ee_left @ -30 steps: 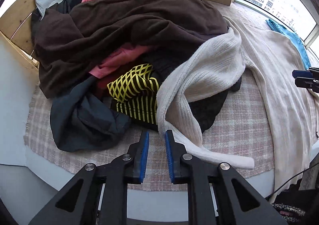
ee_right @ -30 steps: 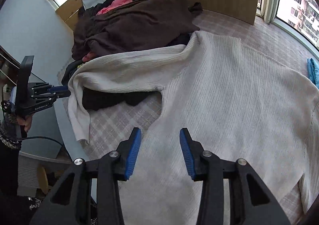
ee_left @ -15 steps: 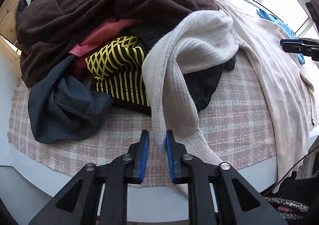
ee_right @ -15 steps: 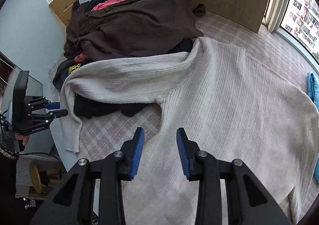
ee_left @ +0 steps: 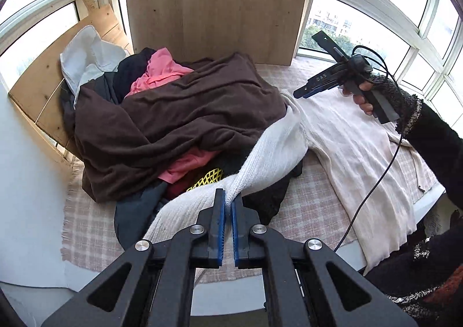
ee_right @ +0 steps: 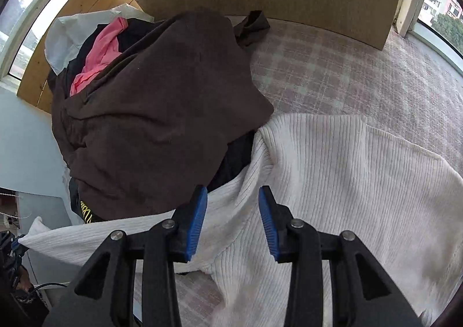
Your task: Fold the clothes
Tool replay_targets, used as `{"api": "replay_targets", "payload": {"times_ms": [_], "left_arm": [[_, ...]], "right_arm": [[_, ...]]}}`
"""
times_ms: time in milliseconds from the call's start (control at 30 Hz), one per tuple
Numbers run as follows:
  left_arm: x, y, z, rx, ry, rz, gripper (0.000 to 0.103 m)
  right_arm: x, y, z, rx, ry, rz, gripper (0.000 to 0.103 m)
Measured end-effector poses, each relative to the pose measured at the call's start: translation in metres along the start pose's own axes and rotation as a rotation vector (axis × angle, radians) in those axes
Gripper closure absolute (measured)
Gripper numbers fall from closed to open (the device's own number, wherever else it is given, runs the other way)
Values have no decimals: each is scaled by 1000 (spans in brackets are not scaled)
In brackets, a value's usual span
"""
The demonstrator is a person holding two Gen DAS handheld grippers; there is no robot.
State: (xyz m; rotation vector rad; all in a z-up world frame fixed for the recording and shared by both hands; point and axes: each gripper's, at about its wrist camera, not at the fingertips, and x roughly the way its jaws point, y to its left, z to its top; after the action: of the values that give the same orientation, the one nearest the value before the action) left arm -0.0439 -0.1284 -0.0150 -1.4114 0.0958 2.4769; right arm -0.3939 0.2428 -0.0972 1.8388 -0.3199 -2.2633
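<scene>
A cream ribbed sweater (ee_left: 356,150) lies spread on the plaid table cover; it also shows in the right wrist view (ee_right: 361,182). My left gripper (ee_left: 228,205) is shut on the sweater's sleeve (ee_left: 269,162) and holds it raised and taut over the edge of the clothes pile. My right gripper (ee_right: 233,211) is open, just above the sweater's armpit area, with nothing between its fingers. It also shows in the left wrist view (ee_left: 303,92), hovering over the sweater's shoulder.
A pile of clothes topped by a dark brown garment (ee_left: 179,121) sits at the left, with pink (ee_left: 156,75), white (ee_left: 86,60) and yellow-patterned pieces (ee_left: 208,179). A wooden board (ee_left: 217,5) stands behind. The plaid cover (ee_right: 332,66) lies beyond the sweater. Windows surround.
My left gripper has closed on the sleeve and lifted it. My right gripper has moved forward to the sweater's shoulder beside the pile and opened wider.
</scene>
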Motion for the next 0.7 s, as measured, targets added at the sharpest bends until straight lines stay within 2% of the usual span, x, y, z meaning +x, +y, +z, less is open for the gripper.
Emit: {"api": "replay_targets", "payload": {"times_ms": [67, 267, 433, 500, 567, 633, 700], "left_arm": [[-18, -4, 6, 33, -23, -19, 100], [-17, -26, -7, 83, 8, -157, 100], [-12, -29, -21, 105, 36, -167, 100], [-12, -29, -27, 108, 45, -165, 100], [-11, -28, -31, 113, 56, -162, 100], [-11, -30, -35, 127, 64, -158, 100], [-11, -30, -38, 138, 64, -169, 100]], "right_arm": [[9, 14, 9, -22, 46, -29, 66], [28, 49, 19, -104, 164, -167, 66], [54, 57, 11, -103, 237, -227, 66], [59, 53, 8, -74, 226, -217, 68], [56, 51, 6, -59, 197, -191, 96], [46, 49, 4, -46, 150, -149, 97], [23, 47, 5, -25, 63, -76, 97]]}}
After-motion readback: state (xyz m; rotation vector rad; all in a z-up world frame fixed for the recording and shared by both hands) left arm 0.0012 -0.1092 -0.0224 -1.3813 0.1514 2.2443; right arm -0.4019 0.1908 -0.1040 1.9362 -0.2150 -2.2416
